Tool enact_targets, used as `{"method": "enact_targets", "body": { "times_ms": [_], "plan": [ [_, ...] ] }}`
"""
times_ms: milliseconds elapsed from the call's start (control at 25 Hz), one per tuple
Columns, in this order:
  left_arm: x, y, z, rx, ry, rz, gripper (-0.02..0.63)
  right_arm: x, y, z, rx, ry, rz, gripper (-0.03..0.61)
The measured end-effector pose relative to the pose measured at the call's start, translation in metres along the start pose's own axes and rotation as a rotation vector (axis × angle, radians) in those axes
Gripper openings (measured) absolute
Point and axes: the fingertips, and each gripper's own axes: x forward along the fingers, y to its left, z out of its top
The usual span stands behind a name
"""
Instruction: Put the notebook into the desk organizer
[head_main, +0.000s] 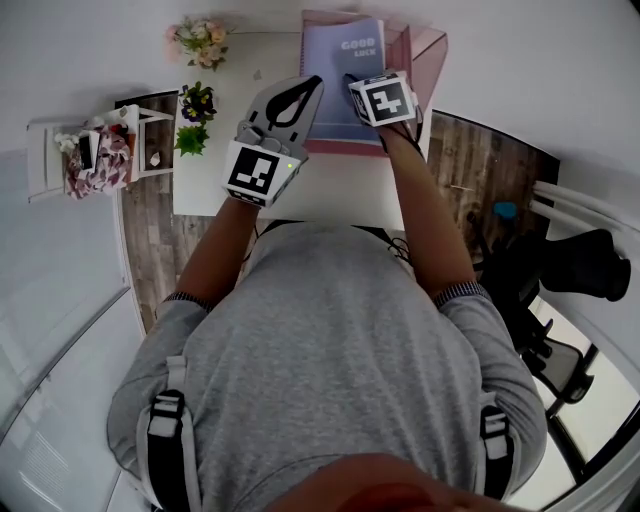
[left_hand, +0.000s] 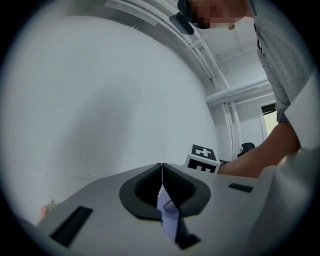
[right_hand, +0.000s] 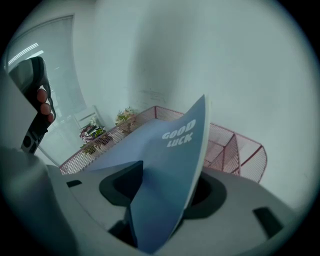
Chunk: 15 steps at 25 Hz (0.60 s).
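Observation:
A lavender notebook (head_main: 345, 70) printed GOOD LUCK stands tilted in the pink wire desk organizer (head_main: 425, 50) at the far edge of the white table. My left gripper (head_main: 312, 85) is at the notebook's left edge. In the left gripper view its jaws (left_hand: 161, 172) are shut, with a thin strip of the lavender notebook (left_hand: 167, 217) pinched between them. My right gripper (head_main: 352, 85) is at the notebook's lower right. In the right gripper view the notebook (right_hand: 170, 160) lies slanted between that gripper's (right_hand: 167, 182) parted jaws, with the organizer (right_hand: 235, 150) behind it.
The white table (head_main: 340, 190) is small and stands against a white wall. A bouquet (head_main: 200, 40), a pot of purple flowers (head_main: 196, 103) and a green plant (head_main: 190, 140) line its left side. A white shelf unit (head_main: 95, 150) stands further left and a black chair (head_main: 590, 265) to the right.

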Motion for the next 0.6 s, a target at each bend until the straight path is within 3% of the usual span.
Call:
{"method": "enact_targets", "body": {
  "times_ms": [280, 600],
  "plan": [
    [0.002, 0.000, -0.005, -0.010, 0.007, -0.019, 0.021, 0.002, -0.006, -0.003, -0.078, 0.030, -0.088, 0.332],
    [0.004, 0.002, -0.006, -0.025, 0.001, -0.034, 0.021, 0.003, -0.012, -0.004, -0.116, 0.057, -0.136, 0.369]
  ]
}}
